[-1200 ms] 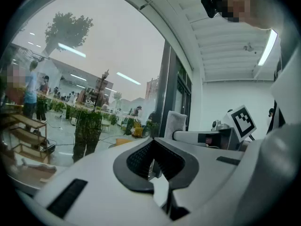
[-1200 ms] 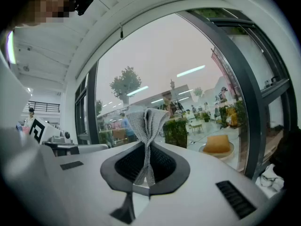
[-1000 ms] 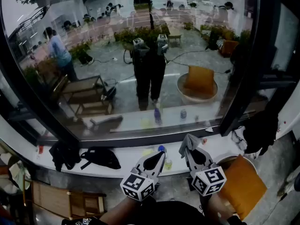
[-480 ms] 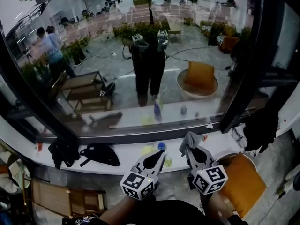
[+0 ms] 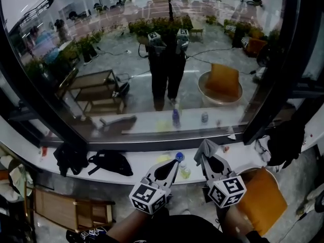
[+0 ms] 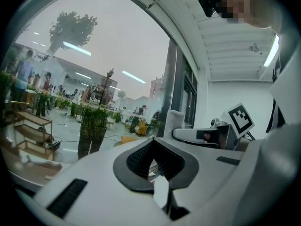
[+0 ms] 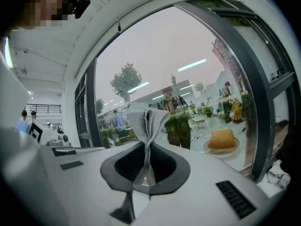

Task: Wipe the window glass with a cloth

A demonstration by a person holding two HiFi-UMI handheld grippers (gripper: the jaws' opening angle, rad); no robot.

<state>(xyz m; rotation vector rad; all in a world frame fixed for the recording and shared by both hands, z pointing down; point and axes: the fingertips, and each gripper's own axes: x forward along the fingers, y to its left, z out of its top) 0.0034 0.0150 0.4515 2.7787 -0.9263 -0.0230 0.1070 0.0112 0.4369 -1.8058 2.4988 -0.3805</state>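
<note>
Cloth of grey ribbed knit (image 7: 148, 121) stands bunched in the right hand-held gripper (image 7: 146, 167), whose jaws are clamped on its lower folds, apparently short of the large window glass (image 5: 152, 59). It looks light and limp, so it should flatten easily. The left hand-held gripper (image 6: 153, 161) is closed and empty.

White sill (image 5: 142, 162) carries black bag (image 5: 110, 162), dark bundle (image 5: 70, 158), blue-capped bottle (image 5: 181, 166)
</note>
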